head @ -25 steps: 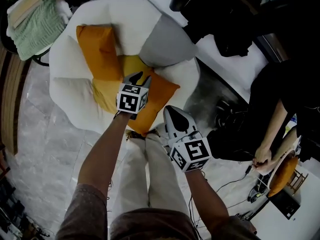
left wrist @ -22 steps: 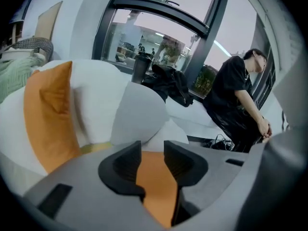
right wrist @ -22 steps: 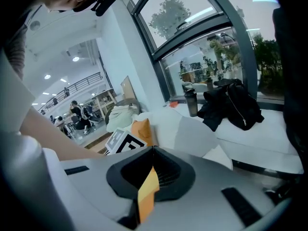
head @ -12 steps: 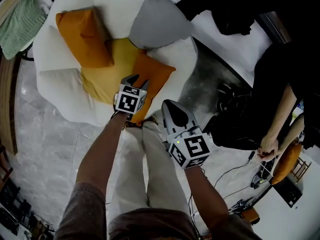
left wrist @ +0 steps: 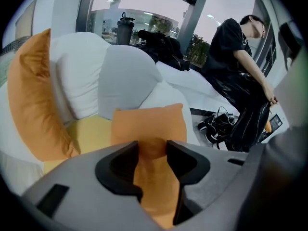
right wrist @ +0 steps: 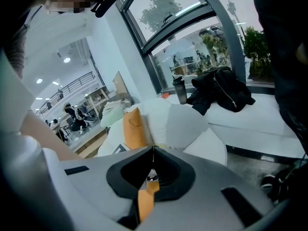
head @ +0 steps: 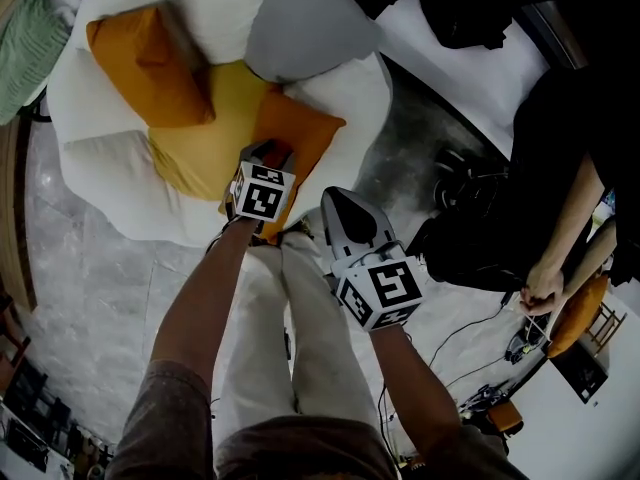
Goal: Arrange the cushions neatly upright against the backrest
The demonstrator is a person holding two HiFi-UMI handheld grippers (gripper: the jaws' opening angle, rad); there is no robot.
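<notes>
One white armchair (head: pixel 110 173) holds four cushions: two orange, one yellow and one grey. The far orange cushion (head: pixel 145 63) leans tilted against the padded lobe at the chair's upper left. The grey cushion (head: pixel 305 28) rests against the backrest at the upper right. The yellow cushion (head: pixel 200 143) lies flat on the seat between them. The near orange cushion (head: pixel 300 138) lies over the yellow one's right edge, at the seat's front right, with one corner pointing at the right armrest.

There are two grippers, one in each of the person's hands. The left gripper (left wrist: pixel 152 150) is down at the near orange cushion's front edge. Its jaws have just been opening and stand apart, with a fold of that orange fabric filling the gap between them, so the cushion is let go rather than clamped. The right gripper (right wrist: pixel 153 150) is off the chair's front right edge, just beside the left one. Its jaws are closed tip to tip on nothing.

Beside the chair are a green cloth (head: pixel 25 43) at the upper left and a second person in black (head: pixel 560 168) at the right.
</notes>
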